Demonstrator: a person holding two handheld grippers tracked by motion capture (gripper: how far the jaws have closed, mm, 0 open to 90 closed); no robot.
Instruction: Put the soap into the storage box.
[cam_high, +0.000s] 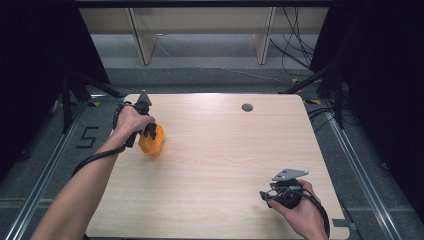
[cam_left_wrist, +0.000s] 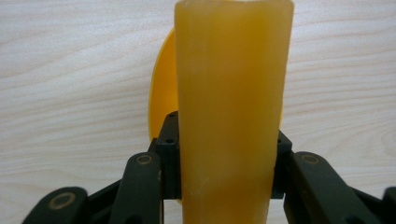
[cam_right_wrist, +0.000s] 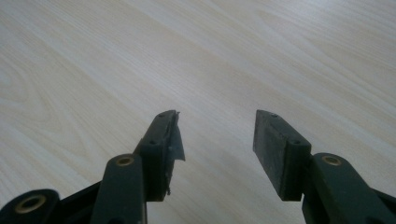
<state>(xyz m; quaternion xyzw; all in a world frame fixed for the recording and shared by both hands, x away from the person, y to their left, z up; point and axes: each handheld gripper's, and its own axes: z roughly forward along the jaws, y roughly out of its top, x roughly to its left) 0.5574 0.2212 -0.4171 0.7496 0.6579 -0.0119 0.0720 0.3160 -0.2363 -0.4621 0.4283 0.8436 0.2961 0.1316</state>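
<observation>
A: Where's the orange cup (cam_high: 151, 140)?
B: Far-left of the desk (cam_high: 225, 150), clamped in the left hand-held gripper (cam_left_wrist: 224, 154), long axis running straight out from its jaws.
A: Right hand-held gripper (cam_right_wrist: 217, 140)?
B: Open, empty, near-right corner, well apart from the cup.

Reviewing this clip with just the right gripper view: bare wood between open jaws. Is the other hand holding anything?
Observer: Yes. The left gripper is shut on an orange cup.
Operator: Where on the table?
Observer: Near the left edge of the table, toward its far side, seen from above.
Operator: How does the grip look?
Observer: In the left gripper view, the black pads press the cup's translucent wall from both sides.
Operator: And my gripper?
Observer: The right gripper sits near the front right corner.
</observation>
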